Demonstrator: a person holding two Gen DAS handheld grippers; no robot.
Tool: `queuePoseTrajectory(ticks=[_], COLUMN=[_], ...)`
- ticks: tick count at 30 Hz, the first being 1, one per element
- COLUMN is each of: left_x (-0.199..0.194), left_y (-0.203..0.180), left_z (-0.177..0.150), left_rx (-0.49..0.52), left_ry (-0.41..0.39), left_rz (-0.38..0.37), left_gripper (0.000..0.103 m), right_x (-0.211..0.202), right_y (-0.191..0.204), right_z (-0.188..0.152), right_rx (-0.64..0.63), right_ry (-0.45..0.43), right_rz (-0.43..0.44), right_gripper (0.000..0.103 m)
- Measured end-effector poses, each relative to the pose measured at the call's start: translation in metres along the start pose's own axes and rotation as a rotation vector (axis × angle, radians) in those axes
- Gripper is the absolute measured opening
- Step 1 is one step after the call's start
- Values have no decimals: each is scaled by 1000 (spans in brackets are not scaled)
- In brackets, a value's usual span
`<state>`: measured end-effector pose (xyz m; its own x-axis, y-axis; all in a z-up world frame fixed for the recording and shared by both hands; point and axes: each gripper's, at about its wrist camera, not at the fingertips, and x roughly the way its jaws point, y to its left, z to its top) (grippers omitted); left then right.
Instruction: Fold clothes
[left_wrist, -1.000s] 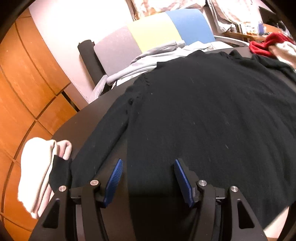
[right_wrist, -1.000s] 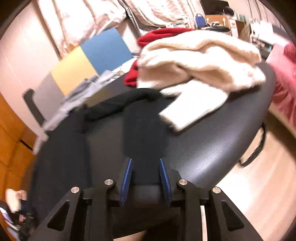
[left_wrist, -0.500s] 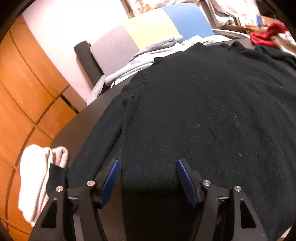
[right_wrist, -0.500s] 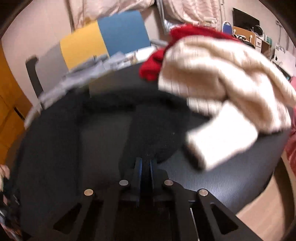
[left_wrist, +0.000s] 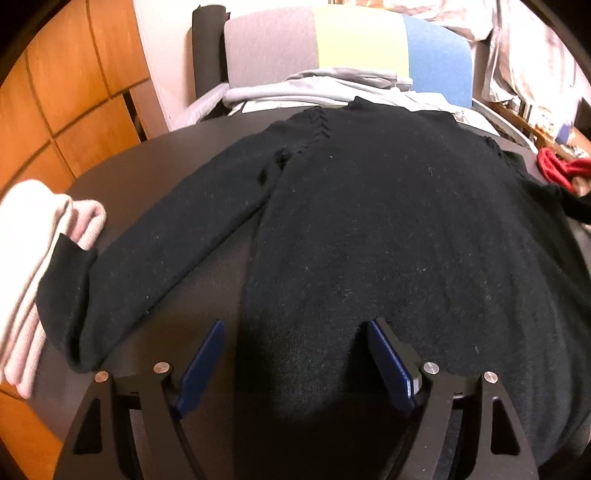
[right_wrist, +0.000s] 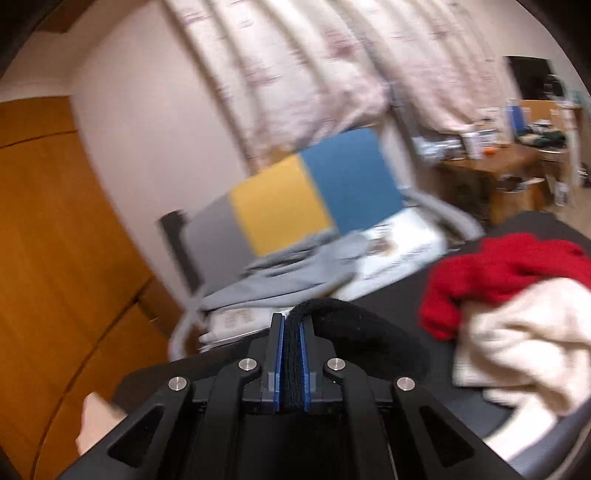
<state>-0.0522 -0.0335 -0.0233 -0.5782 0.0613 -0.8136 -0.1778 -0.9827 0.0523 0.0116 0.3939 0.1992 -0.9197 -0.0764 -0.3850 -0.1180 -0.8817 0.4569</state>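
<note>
Knitwear covers the round dark table (left_wrist: 110, 170): at nine o'clock a ribbed pink-and-white folded stack (left_wrist: 33, 266), then the fuzzy black sweater (left_wrist: 388, 229) spread flat, sleeve angled toward eight. The left gripper (left_wrist: 295, 354) at six has blue pads opening, hem below them, not pinched. The right gripper (right_wrist: 291, 354) pinches a black sleeve fold; red knit (right_wrist: 498, 273) and cream fleece (right_wrist: 524, 339) lie at three.

fuzzy matt black knit sweater (left_wrist: 406, 229) on a matt dark wood-grain table (left_wrist: 122, 166); glossy orange wood panels (left_wrist: 66, 74).
</note>
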Motion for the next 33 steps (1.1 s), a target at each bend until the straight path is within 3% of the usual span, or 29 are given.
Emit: queuePoseTrajectory(ticks=[4, 6, 11, 14, 17, 21, 23, 25, 28, 30, 33], left_x=[-9, -19, -26, -25, -25, -31, -35, -37, -41, -42, -28], left_y=[4, 5, 1, -1, -5, -22, -35, -57, -95, -119, -159], left_z=[7, 12, 23, 27, 29, 30, 31, 34, 37, 39, 42], left_rx=[-27, -38, -25, 5, 28, 61, 87, 145, 259, 342, 507], left_ry=[-15, -39, -56, -48, -50, -89, -114, -131, -156, -180, -222], left_rz=[-39, -61, -72, -67, -81, -159, -196, -205, -216, -176, -26], left_gripper=[80, 80, 80, 80, 81, 89, 93, 95, 95, 97, 98], right_x=[51, 87, 163, 183, 158, 120, 116, 121, 117, 113, 106], right_y=[62, 92, 117, 107, 84, 17, -9, -30, -36, -36, -27], right_z=[-43, -84, -195, -245, -253, -237, -233, -238, -243, -249, -259], right_rx=[-51, -82, -193, -283, -282, -11, 72, 70, 46, 41, -47], right_ry=[125, 225, 456, 562, 499, 380, 364, 386, 323, 284, 243], right_rz=[196, 268, 242, 166, 112, -3, -39, -90, -47, -40, -56], right_gripper=[6, 6, 9, 23, 24, 25, 25, 24, 24, 24, 24])
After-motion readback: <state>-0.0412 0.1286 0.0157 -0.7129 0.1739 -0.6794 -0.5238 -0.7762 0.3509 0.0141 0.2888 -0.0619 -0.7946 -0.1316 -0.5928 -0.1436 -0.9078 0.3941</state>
